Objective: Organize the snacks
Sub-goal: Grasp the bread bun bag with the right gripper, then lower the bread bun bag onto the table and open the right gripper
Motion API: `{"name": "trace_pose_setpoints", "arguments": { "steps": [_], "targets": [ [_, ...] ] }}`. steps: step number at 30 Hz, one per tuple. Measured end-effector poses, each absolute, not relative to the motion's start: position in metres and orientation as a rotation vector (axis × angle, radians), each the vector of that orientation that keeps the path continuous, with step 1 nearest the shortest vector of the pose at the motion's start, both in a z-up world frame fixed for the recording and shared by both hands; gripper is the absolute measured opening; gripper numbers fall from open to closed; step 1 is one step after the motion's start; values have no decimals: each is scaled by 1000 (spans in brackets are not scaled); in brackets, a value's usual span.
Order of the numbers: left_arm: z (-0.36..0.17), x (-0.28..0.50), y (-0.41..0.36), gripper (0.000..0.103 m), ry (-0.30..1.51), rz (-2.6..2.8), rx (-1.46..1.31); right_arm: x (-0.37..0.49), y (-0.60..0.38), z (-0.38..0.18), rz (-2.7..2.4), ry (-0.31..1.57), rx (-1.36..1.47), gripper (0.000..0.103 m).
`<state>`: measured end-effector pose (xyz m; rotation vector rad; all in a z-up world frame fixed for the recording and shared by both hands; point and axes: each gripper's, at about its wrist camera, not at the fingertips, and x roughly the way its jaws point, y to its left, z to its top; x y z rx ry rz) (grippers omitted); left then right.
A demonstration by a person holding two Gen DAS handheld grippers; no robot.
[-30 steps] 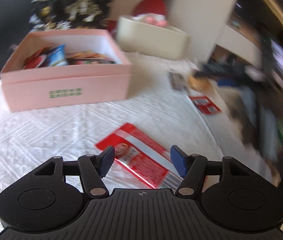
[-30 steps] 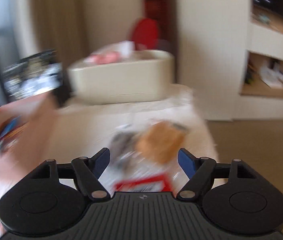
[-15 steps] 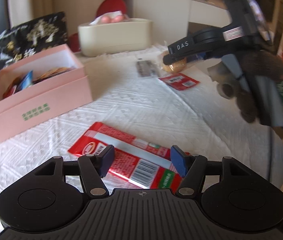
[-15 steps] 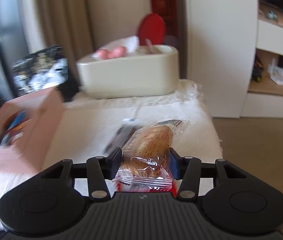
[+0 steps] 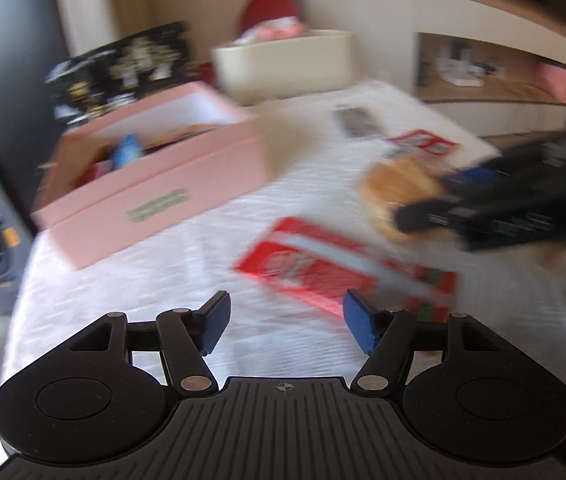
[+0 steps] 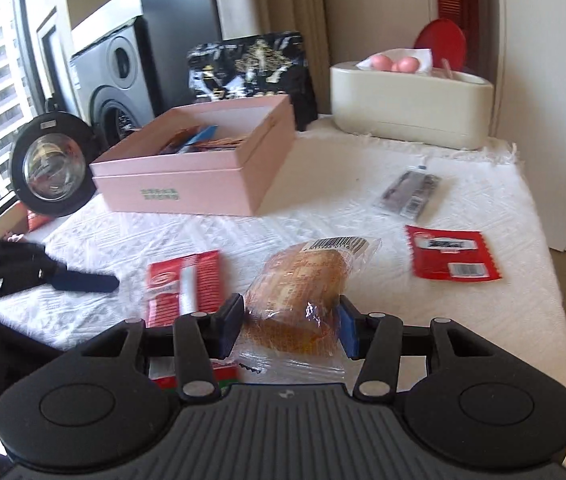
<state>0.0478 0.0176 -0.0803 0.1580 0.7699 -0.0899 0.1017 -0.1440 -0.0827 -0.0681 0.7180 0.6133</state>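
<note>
My right gripper [image 6: 289, 320] is shut on a clear-wrapped bread packet [image 6: 303, 276], its blue pads pressing both sides; the packet hangs just above the white cloth. The left wrist view shows the same bread packet [image 5: 399, 184] at the right, held in the right gripper [image 5: 435, 196]. My left gripper [image 5: 283, 308] stands open over bare cloth with nothing between its pads. A long red snack packet [image 5: 343, 276] lies just ahead of it to the right. The open pink box [image 6: 187, 184] holds several snacks at the back left. One finger [image 6: 83, 280] of the left gripper shows beside the red packet [image 6: 187, 284].
A small red packet [image 6: 451, 256] and a grey packet [image 6: 409, 192] lie on the cloth at the right. A cream container [image 6: 407, 92] and a black patterned bag [image 6: 251, 68] stand behind. The table's edge [image 6: 555, 280] drops off at the right.
My right gripper closed on the bread packet, lifted it and carried it left, near the long red packet. The left view swung and the red packet now lies ahead to the right.
</note>
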Motion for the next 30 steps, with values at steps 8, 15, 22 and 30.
{"name": "trace_pose_setpoints", "arguments": {
  "steps": [8, 15, 22, 30],
  "targets": [
    [-73, 56, 73, 66, 831, -80, -234, 80, -130, -79, 824, 767, 21, 49],
    [-81, 72, 40, 66, 872, -172, -276, 86, -154, -70, 624, 655, -50, 49],
    [-87, 112, 1, 68, 857, -223, -163, 100, -184, -91, 473, 695, -4, 49],
    [-89, 114, -24, 68, 836, -207, -34, 102, -197, -103, 416, 664, 40, 74]
  ]
}}
